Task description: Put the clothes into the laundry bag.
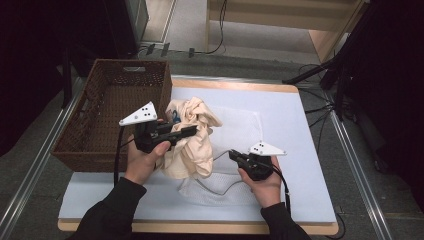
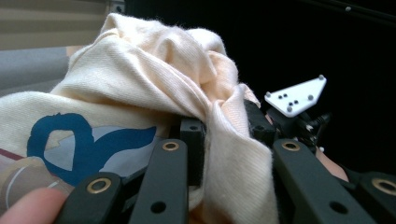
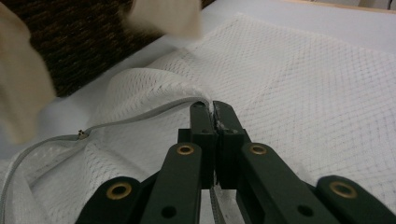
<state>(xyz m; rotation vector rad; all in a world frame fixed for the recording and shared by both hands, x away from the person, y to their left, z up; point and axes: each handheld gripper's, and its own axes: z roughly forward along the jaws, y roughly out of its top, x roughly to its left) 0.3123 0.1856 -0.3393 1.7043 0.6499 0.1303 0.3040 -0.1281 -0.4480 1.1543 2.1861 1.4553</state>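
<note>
A cream shirt [image 1: 192, 135] with a blue print hangs bunched above the table, and my left gripper [image 1: 192, 131] is shut on a fold of it. In the left gripper view the cream shirt [image 2: 154, 79] drapes over the black jaws, with cloth pinched between them at my left gripper [image 2: 224, 126]. A white mesh laundry bag [image 1: 235, 125] lies flat on the white table cover. My right gripper [image 1: 234, 155] is shut on its zippered edge, lifting it a little. In the right gripper view the jaws of my right gripper [image 3: 213, 112] close on the rim of the mesh bag [image 3: 299, 79] beside the grey zipper [image 3: 130, 120].
A brown wicker basket [image 1: 112, 117] stands at the table's left side, its wall close behind the shirt. The white table cover [image 1: 295, 125] reaches to the wooden table edge. Dark stands and cables sit on the floor at the right.
</note>
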